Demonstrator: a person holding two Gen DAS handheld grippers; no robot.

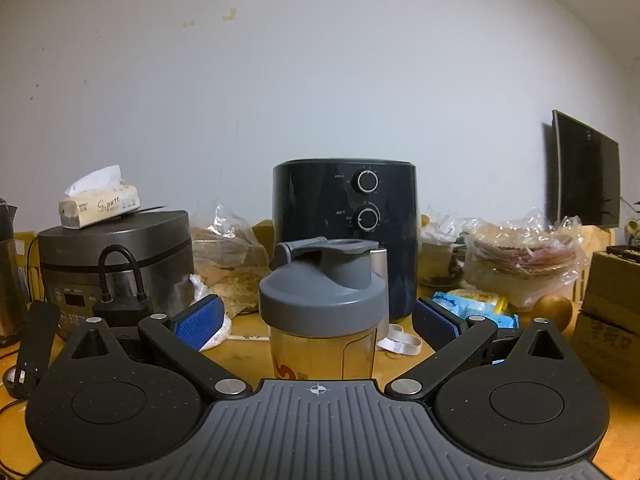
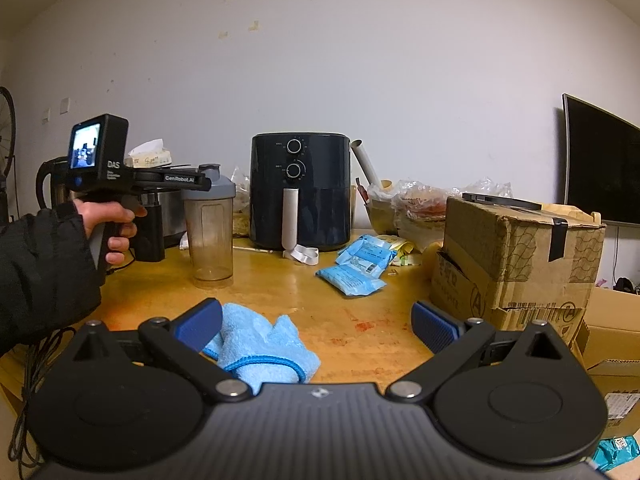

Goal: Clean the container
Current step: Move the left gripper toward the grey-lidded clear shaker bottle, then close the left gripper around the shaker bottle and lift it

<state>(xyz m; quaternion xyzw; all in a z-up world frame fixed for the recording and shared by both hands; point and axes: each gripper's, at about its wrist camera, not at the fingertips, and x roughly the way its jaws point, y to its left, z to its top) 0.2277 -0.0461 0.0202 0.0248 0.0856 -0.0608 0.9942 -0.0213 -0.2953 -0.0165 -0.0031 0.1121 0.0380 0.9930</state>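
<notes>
Shaker bottle (image 1: 322, 312) upright between spread left gripper (image 1: 318, 322) jaws; right gripper (image 2: 318, 330) spread over cloth (image 2: 266, 346). Off-centre closing risks tipping it.

One shaker bottle (image 2: 209, 232), one air fryer (image 2: 300, 190), one blue cloth (image 2: 266, 344), two claws, one rice cooker (image 1: 116, 256).

A scuffed white wall (image 2: 360, 60) is backing the yellow desk (image 2: 320, 292); a dark screen (image 2: 600, 160) is hanging at far right.
</notes>
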